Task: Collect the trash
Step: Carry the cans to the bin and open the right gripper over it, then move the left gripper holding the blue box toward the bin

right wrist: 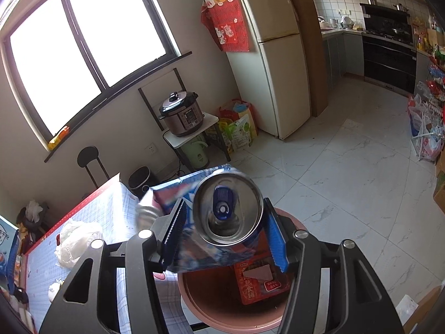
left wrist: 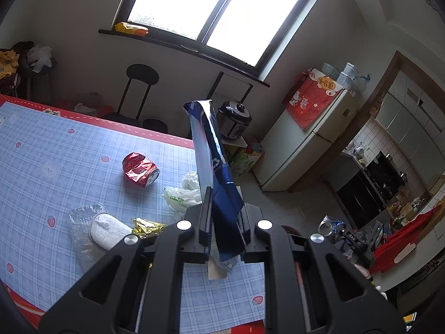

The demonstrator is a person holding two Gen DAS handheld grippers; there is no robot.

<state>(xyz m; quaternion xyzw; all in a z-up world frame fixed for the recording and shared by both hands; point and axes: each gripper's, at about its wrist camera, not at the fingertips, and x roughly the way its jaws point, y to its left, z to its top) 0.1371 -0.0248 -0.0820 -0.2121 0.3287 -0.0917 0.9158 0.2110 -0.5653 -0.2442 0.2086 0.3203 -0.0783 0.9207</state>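
My left gripper (left wrist: 224,203) is shut on a long blue and silver wrapper (left wrist: 211,144), which sticks up above the table's right edge. On the blue checked tablecloth (left wrist: 55,144) lie a crushed red can (left wrist: 140,169), a white plastic bag (left wrist: 183,194), a clear packet (left wrist: 91,228) and a gold wrapper (left wrist: 147,226). A crushed blue can (right wrist: 228,208) sits between the fingers of my right gripper (right wrist: 224,200), over a pink bin (right wrist: 194,300). Its left side rests on the left pad. A thin gap shows at the right pad. A red packet (right wrist: 258,284) lies in the bin.
A crumpled white bag (right wrist: 75,239) lies on the table beside the bin. A small black bin (right wrist: 140,179), a pressure cooker (right wrist: 182,114) on a stand and a fridge (right wrist: 272,64) stand along the wall. Pale floor tiles (right wrist: 347,181) spread to the right.
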